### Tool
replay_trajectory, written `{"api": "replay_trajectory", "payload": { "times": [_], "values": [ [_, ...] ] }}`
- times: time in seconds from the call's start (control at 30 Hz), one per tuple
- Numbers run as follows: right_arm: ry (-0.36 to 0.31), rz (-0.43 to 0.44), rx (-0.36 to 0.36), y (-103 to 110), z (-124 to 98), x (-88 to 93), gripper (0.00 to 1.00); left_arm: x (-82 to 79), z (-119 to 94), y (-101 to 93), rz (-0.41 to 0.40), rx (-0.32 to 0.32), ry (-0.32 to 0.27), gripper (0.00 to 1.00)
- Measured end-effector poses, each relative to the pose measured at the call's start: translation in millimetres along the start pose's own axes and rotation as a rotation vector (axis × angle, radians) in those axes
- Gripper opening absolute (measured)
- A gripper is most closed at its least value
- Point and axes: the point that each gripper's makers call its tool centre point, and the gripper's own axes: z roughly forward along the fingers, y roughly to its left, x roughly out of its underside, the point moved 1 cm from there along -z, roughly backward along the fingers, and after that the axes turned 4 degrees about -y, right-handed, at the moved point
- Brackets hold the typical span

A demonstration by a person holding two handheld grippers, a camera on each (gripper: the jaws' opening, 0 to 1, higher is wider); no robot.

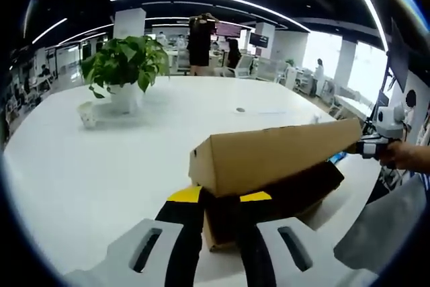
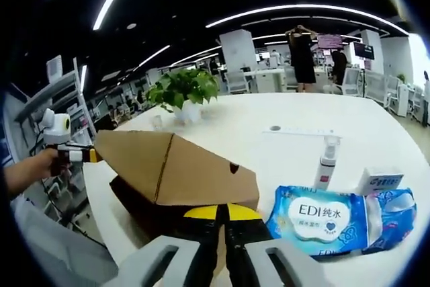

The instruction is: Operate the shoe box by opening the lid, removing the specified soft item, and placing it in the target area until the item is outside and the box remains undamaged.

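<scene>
A brown cardboard shoe box (image 1: 222,233) lies on the white table (image 1: 101,166) with its lid (image 1: 269,156) raised at a slant over the dark inside. What is in the box is hidden. My left gripper (image 1: 220,196) is at the lid's near corner, its yellow-tipped jaws shut on the lid's lower edge. My right gripper (image 1: 368,146) holds the far end. In the right gripper view the lid (image 2: 175,166) slopes towards me, the right gripper (image 2: 224,212) is shut on its edge, and the left gripper (image 2: 77,154) grips the other end.
A potted plant (image 1: 124,65) and a small cup (image 1: 86,113) stand at the table's far left. Beside the box lie a wet-wipes pack (image 2: 322,220), a spray bottle (image 2: 327,162), a small white box (image 2: 379,181) and a blue bag (image 2: 393,210). People stand far behind.
</scene>
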Motion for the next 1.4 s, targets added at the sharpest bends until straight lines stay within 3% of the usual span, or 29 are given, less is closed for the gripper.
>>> {"api": "replay_trajectory", "payload": {
  "times": [0.4,0.9,1.4],
  "values": [
    [0.006,-0.117,-0.078,14.4,-6.9,9.9,0.13,20.6,-3.0,-8.4,0.045,0.045,0.064,0.19],
    [0.024,-0.193,-0.133,25.6,-13.5,22.4,0.22,32.3,-6.3,-12.7,0.08,0.064,0.085,0.29],
    [0.044,-0.199,-0.158,30.8,-14.3,32.1,0.31,51.1,-5.3,-17.4,0.086,0.077,0.117,0.4]
  ]
}}
